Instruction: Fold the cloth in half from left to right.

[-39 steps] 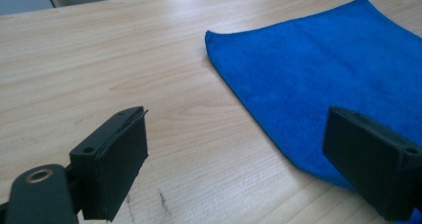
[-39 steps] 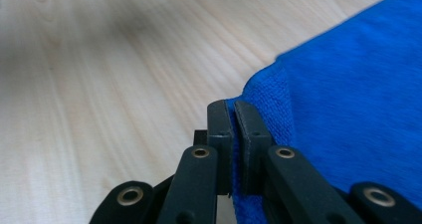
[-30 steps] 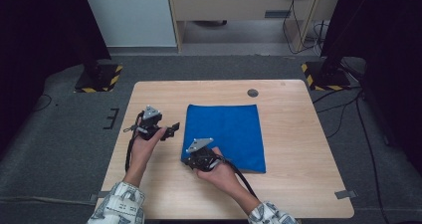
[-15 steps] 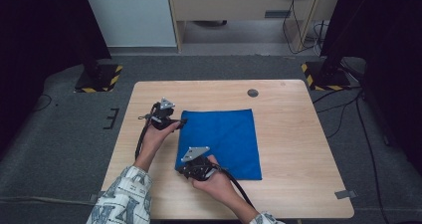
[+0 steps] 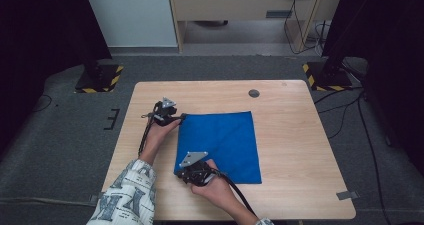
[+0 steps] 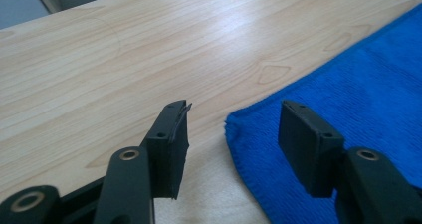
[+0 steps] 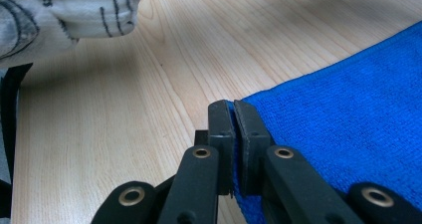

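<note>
One corner pinched, the other not yet.
My right gripper (image 7: 233,134) is clamped on the blue cloth's (image 5: 220,140) near corner; left gripper (image 6: 231,134), jaws just closing, straddles the far corner without pressing.

So it's a light wooden desk (image 5: 300,150) with a visible grain, sitting on grey carpet; the top is mostly bare. A blue cloth (image 5: 222,142) lies flat on it, a bit left of the middle, its left edge running from about halfway up the desk down toward the near edge, well clear of the right side; looks like terry or microfibre up close. Near the far edge there's a small dark round disc (image 5: 254,93), well apart from the cloth.
</note>
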`<action>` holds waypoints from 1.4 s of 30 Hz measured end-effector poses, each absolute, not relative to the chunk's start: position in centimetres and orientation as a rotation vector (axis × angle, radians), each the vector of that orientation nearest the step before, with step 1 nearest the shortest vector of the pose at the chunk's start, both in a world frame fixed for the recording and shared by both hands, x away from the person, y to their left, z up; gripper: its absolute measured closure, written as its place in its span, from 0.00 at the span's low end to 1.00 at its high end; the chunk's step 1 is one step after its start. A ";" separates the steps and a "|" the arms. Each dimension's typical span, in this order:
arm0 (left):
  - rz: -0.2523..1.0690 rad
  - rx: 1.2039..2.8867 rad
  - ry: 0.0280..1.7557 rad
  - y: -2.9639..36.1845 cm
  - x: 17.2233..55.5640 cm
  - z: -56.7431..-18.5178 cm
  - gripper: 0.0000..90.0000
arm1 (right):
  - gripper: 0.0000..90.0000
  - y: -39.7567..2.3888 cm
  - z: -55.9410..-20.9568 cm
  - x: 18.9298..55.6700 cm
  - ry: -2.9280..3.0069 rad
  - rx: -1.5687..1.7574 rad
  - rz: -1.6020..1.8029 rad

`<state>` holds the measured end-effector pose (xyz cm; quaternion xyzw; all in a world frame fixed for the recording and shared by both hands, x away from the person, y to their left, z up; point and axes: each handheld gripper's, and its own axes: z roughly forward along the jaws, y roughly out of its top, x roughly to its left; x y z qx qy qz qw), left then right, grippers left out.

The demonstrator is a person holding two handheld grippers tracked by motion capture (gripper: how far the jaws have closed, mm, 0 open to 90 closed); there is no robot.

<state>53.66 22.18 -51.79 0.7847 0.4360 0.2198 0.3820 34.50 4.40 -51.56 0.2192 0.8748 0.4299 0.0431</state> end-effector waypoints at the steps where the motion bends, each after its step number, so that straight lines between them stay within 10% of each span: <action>1: 0.554 2.002 1.112 22.2 53.8 -51.8 0.50 | 0.97 4.4 -51.6 34.5 2.675 0.667 1.312; 12: 0.495 2.011 1.162 22.2 54.6 -53.1 0.53 | 0.97 4.4 -51.9 34.2 2.677 0.664 1.301; 26: 0.430 1.976 1.150 21.8 54.5 -52.7 0.96 | 0.97 3.9 -51.5 33.9 2.657 0.694 1.306; 42: 0.464 1.984 1.079 20.4 52.4 -48.3 0.98 | 0.97 3.8 -49.5 31.9 2.582 0.678 1.270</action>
